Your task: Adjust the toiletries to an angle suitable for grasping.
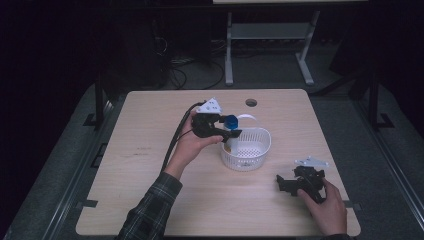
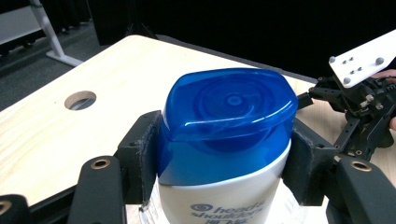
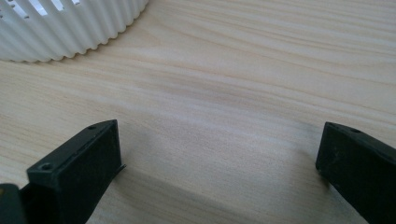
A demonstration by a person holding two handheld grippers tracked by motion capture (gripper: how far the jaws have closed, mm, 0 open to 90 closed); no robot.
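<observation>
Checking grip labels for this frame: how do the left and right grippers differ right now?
The left gripper is shut on the shampoo bottle, pads pressing just below its blue cap; the right gripper is open with only bare table between its jaws.
The left gripper is held up at the white basket; the right gripper sits low at the table's near right, apart from the basket.
Both are black two-jaw grippers, each held in a hand.

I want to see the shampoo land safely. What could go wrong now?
1. The left gripper pinches the shampoo bottle just below its smooth blue cap, so the bottle might slip.
2. The bottle hangs over the near-left rim of the white basket; it could catch the rim and tip the light basket.
3. The right gripper rests open on the table, not steadying the basket.
</observation>
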